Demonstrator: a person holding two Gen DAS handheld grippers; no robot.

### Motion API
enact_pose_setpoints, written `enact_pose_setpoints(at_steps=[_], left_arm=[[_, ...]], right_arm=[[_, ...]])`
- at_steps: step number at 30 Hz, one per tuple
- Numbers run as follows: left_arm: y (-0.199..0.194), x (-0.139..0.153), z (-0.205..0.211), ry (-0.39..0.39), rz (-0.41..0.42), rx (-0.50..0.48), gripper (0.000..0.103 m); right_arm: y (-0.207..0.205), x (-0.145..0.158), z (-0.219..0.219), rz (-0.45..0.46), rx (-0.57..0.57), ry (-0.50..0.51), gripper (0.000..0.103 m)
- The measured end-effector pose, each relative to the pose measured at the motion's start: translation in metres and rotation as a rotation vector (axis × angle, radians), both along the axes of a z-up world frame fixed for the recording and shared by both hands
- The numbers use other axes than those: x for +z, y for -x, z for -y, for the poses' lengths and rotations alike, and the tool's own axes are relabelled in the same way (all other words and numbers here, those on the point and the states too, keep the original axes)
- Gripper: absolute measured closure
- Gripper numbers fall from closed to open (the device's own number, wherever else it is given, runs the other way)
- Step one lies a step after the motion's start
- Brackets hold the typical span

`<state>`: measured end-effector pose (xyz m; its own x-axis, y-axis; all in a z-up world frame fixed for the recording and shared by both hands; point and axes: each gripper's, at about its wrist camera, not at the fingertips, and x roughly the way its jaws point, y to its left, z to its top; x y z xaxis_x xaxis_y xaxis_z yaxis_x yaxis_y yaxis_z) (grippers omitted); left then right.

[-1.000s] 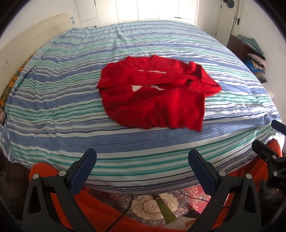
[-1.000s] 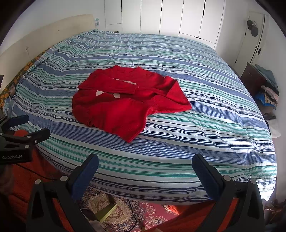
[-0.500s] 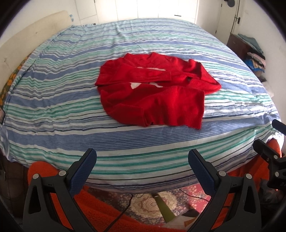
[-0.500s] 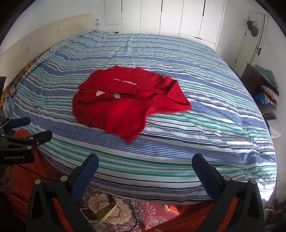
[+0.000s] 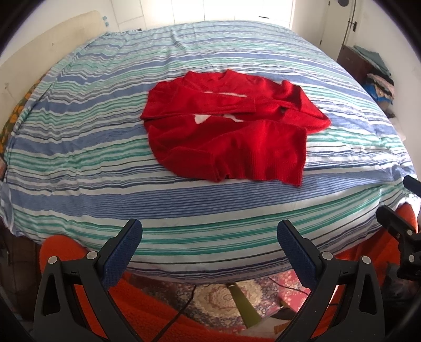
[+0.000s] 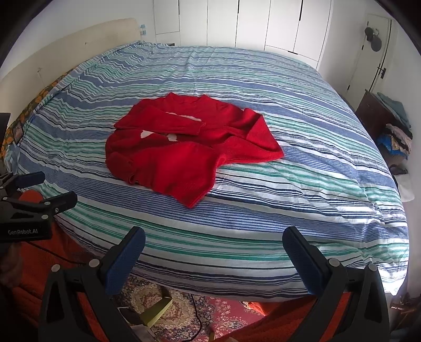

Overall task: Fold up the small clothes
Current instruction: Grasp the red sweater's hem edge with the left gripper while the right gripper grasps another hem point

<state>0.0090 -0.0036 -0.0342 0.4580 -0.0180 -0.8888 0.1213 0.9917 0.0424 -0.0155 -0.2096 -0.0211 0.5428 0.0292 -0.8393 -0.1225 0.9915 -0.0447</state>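
- Wide bed ahead, its striped bedspread (image 5: 79, 147) in blue, green and white bands, lying fairly smooth right to the near edge
- Cream headboard (image 6: 65, 52) along the far left, white wardrobe doors (image 6: 236, 23) behind the bed
- Off to the right a dark dresser (image 6: 373, 115) stands against the wall with a pile of clothes (image 6: 397, 136) stacked beside it, well apart from the bed's middle
- Below the near edge there's a patterned rug (image 5: 218, 297) on the floor, a thin black cable (image 5: 184, 307) trailing over it, and orange fleece fabric (image 5: 147, 318) low in both views
- Nothing sits on the bedspread between the grippers and the garment, just open striped cloth
- Red sweater (image 5: 231, 131) lies flat near the middle of the bed, sleeves crossed over the chest, bits of a white pattern peeking out between them, hem toward the near edge
- Left gripper (image 5: 209, 238) hangs off the near edge of the bed, blue-padded fingers (image 5: 121, 252) spread wide, nothing between them; sweater well ahead, roughly centred
- Right gripper (image 6: 213, 244) likewise spread wide and empty, short of the mattress edge, with the sweater well ahead and a touch to its left
- Each gripper shows at the edge of the other's view, side by side, apart
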Motion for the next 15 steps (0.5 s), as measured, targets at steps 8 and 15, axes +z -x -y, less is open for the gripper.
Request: enact_pose_setpoints(at_steps=[8,15], left_arm=[[-0.035,-0.046,-0.063,0.15,-0.131,0.153,0.001],[-0.074,-0.077,-0.084,0.36,-0.183,0.182,0.001]], right_arm=[[-0.019,-0.004,0.018,0.078,0.079,-0.135,0.0],[-0.08,-0.087,0.039,-0.084,0.084,-0.429,0.001]])
